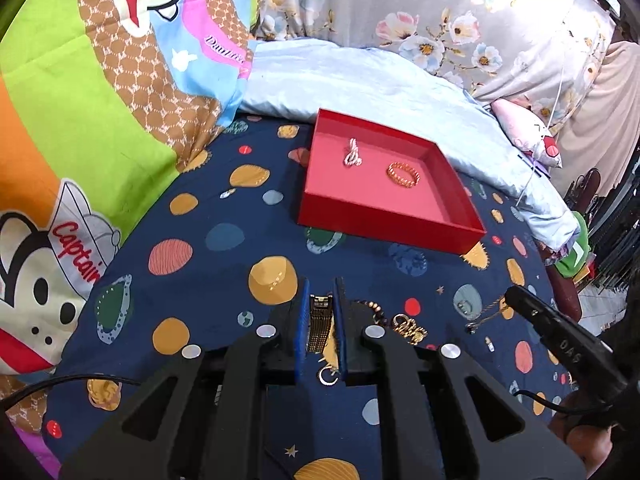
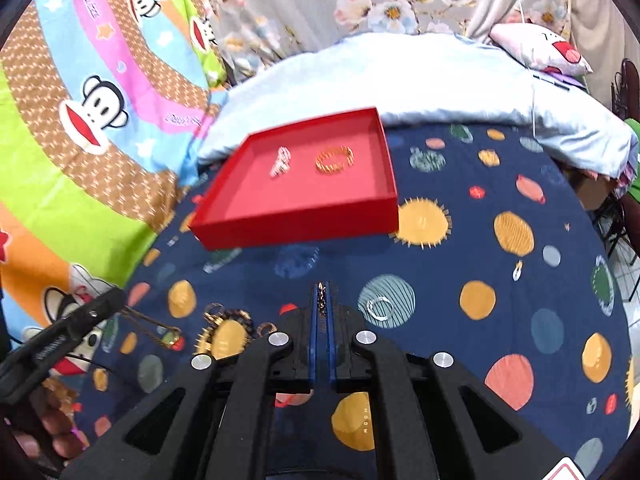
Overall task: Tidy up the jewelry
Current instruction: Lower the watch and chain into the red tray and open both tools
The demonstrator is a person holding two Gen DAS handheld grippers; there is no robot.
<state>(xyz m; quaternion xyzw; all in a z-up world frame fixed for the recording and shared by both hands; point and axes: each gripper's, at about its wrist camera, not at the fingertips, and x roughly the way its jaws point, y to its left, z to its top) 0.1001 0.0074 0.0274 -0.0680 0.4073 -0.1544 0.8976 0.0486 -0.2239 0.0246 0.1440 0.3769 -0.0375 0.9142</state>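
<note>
While the left gripper (image 1: 322,294) points toward twelve o'clock over the dark blue planet-print sheet (image 1: 208,264), a gold mesh watch band (image 1: 319,324) lies between its blue pads (image 1: 304,320), which stand a little apart on either side of it; whether they touch it I cannot tell. At one o'clock from the tips sits a red tray (image 1: 384,224) holding a white twisted bracelet (image 1: 352,154) and, at its four o'clock, an orange beaded bracelet (image 1: 403,174). Loose pieces lie at three o'clock of the tips: a dark bead string (image 1: 374,308) and a gold chain clump (image 1: 408,326). A crescent ring (image 1: 328,376) rests near the finger bases.

From the right wrist, the right gripper (image 2: 321,296) has its jaws nearly together, pinching a thin gold chain (image 2: 321,300) at the tips. The red tray (image 2: 296,220) sits at eleven o'clock, the white twisted bracelet (image 2: 281,166) beside the orange beaded bracelet (image 2: 335,160) inside. A silver ring (image 2: 378,306) lies at three o'clock of the tips; a gold necklace (image 2: 160,330) lies at nine o'clock.
</note>
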